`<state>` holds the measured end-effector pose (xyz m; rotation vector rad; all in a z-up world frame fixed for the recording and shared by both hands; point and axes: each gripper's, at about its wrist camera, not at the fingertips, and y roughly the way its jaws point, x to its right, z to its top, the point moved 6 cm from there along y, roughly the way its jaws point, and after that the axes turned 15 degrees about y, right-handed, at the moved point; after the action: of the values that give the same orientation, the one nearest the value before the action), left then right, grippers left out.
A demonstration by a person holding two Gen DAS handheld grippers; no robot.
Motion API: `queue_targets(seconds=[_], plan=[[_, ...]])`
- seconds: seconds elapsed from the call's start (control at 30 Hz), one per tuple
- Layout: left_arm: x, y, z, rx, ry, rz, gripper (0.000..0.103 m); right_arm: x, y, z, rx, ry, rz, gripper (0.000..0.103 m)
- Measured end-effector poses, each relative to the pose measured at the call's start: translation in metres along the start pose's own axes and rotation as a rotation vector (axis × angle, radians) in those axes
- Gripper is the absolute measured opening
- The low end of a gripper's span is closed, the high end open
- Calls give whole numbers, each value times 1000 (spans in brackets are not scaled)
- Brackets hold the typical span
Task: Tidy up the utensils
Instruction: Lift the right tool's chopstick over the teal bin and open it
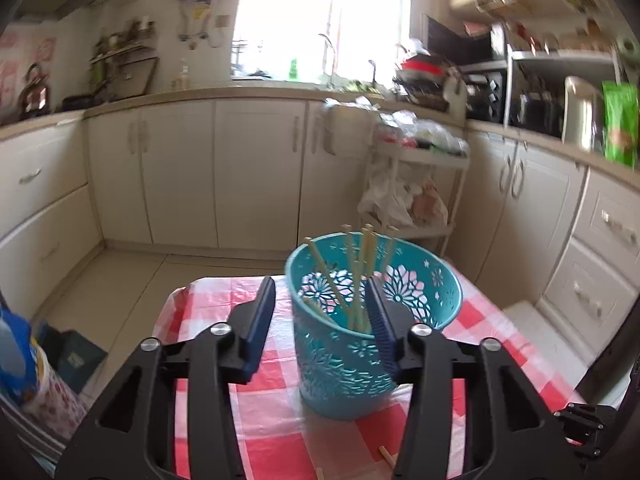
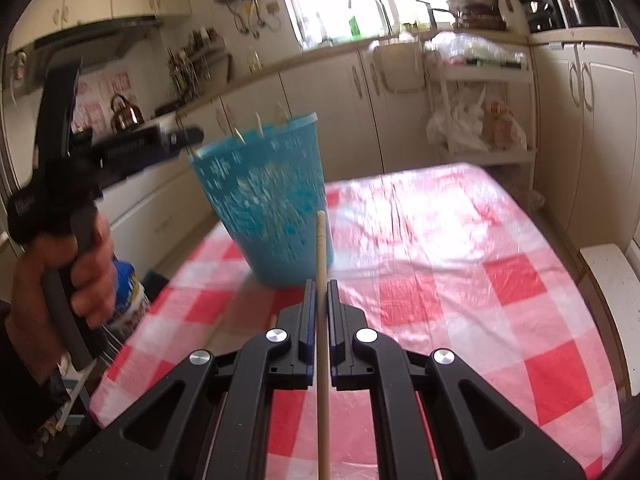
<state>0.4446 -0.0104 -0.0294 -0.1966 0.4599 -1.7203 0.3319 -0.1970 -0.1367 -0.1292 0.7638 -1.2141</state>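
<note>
Right gripper is pinching a single wooden chopstick, pads pressed tight on the stick, which runs straight out ahead toward the teal basket. That basket is badly motion-blurred in the right wrist view, its cut-out pattern a smear, and the chopstick's rear end is cut off at the bottom edge. Over on the left wrist view the basket comes up sharp: it stands on the red-and-white checked tablecloth, a bundle of chopsticks leaning inside it, tips poking above the rim. Left gripper is spread wide, its right finger over the basket's rim, the other outside the wall to the left. Only the right wrist view shows the person's left hand, fist wrapped round the handle, holding that gripper at the basket's rim. Two stray stick ends lie on the cloth just in front of the basket, mostly hidden.
</note>
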Motion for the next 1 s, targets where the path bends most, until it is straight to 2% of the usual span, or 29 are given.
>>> queue_targets(seconds=[0.27,0.37,0.53,0.73,0.87,1.0], plan=[[-34,-37,-12,86,-212,-5,46,-37,-32,51,247,19,163,6],[-41,-61,-3,173,-283,-8,48,-58,-34,76,336,11,220,6],[-50,-99,23,307,-334,-18,52,-86,-28,118,457,13,298,6],[-55,-126,47,416,-359,-31,54,-113,-21,166,581,29,409,6],[-56,-131,52,447,-358,-36,54,-118,-4,174,604,10,410,6],[-55,-121,47,420,-356,-47,54,-105,19,159,523,31,369,6]])
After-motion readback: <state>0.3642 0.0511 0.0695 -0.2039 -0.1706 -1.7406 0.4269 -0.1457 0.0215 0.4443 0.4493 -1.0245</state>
